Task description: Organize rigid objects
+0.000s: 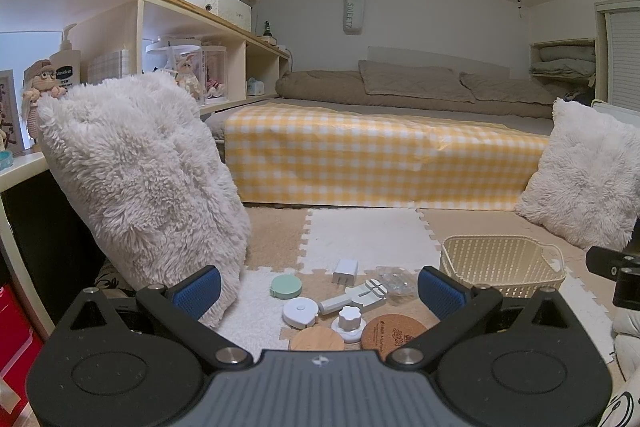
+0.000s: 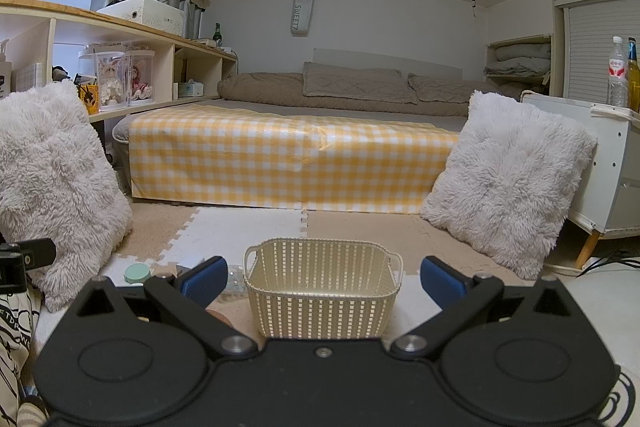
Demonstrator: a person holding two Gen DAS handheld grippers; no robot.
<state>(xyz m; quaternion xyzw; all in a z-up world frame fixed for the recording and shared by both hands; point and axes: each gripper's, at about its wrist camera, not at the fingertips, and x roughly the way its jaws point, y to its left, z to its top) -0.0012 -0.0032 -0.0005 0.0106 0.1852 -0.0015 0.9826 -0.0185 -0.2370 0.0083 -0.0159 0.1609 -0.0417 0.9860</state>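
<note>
From the left wrist view, the left tool (image 1: 320, 293) hangs low over the floor mat (image 1: 368, 235) with its blue pads spread wide and nothing between them. Right under it sits the clutter to be sorted: a mint green round case (image 1: 285, 286), a white round tape-like case (image 1: 300, 312), a white charger plug (image 1: 345, 271), a pale comb-like tool (image 1: 354, 298), a small white knob (image 1: 349, 321), a wooden lid (image 1: 316, 338), a cork coaster (image 1: 394, 337) and a clear plastic piece (image 1: 394, 281) a little farther off. The cream basket (image 1: 502, 267) stands just to the right of the pile, empty as far as I can see, with a fluffy pillow (image 1: 140, 187) crowding the left side. From the right wrist view, the right tool (image 2: 323, 281) is likewise spread wide and holding nothing, lined up straight at the basket (image 2: 320, 293), which sits near and centred between its fingers; the green case (image 2: 137, 273) peeks out at far left beside the left pillow (image 2: 52, 187). Nothing looks moved into the basket yet, so I'd judge this the very start. To do it well, I'd take the taller pieces first, the knob or the plug, since the pads can close on their sides; the flat coaster and lid lie tight on the mat and will likely need a tilted approach at one edge. The right tool could steady the basket rim so it doesn't skid.
</note>
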